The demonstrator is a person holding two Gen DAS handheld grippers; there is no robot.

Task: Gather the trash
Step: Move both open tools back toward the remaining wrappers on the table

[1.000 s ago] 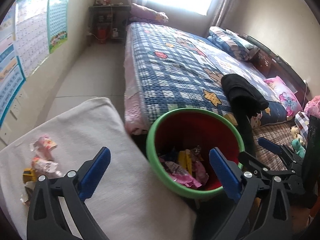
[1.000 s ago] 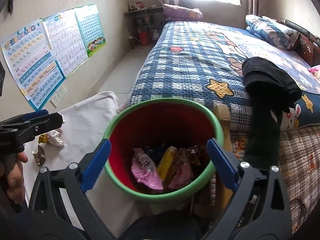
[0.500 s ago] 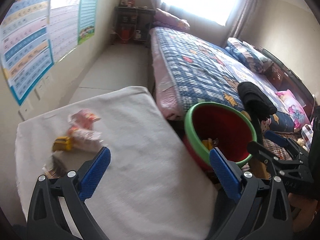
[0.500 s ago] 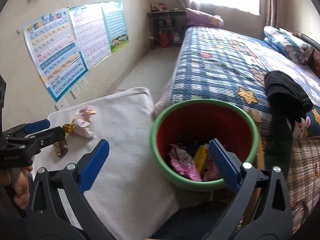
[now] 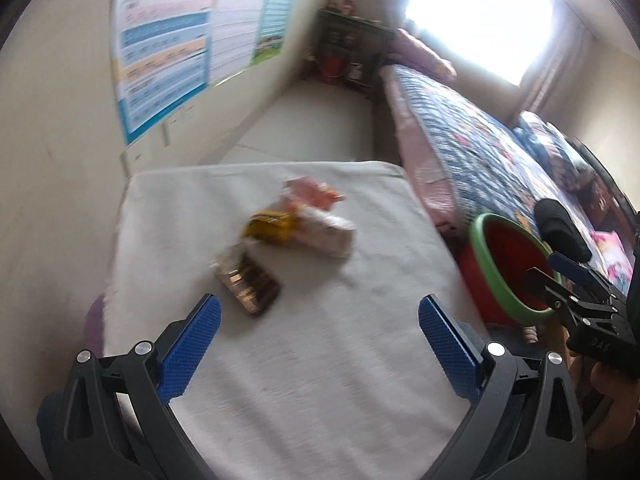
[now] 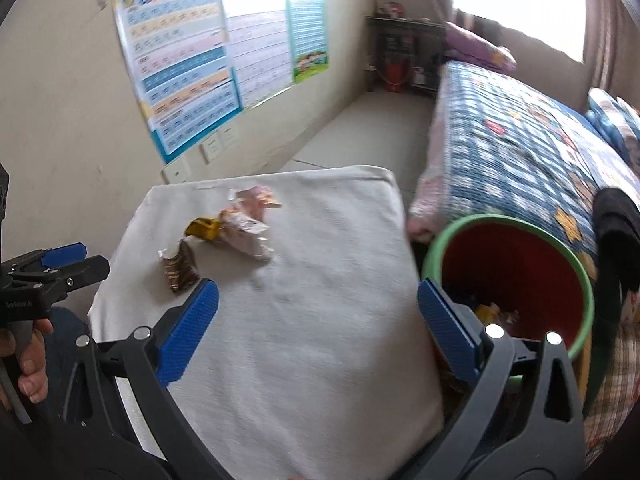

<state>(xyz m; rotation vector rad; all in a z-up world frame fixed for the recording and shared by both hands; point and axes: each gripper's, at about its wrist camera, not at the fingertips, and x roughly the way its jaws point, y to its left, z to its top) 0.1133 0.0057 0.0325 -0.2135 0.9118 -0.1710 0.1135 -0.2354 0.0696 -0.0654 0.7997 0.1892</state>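
Approaching dark wrapper (image 5: pixel 249 282), apparently foil, with left tool (image 5: pixel 319 343) spread, empty; pinch edgewise. Right tool (image 6: pixel 318 333) spread beside bin (image 6: pixel 505 225).

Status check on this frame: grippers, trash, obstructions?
Left gripper open, empty. Right gripper open, empty. Wrappers lie on white cloth; red bin beside it. Nothing blocking.

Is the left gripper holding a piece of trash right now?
No. The left gripper is open and empty, and the brown wrapper lies on the white cloth just ahead of its fingers.
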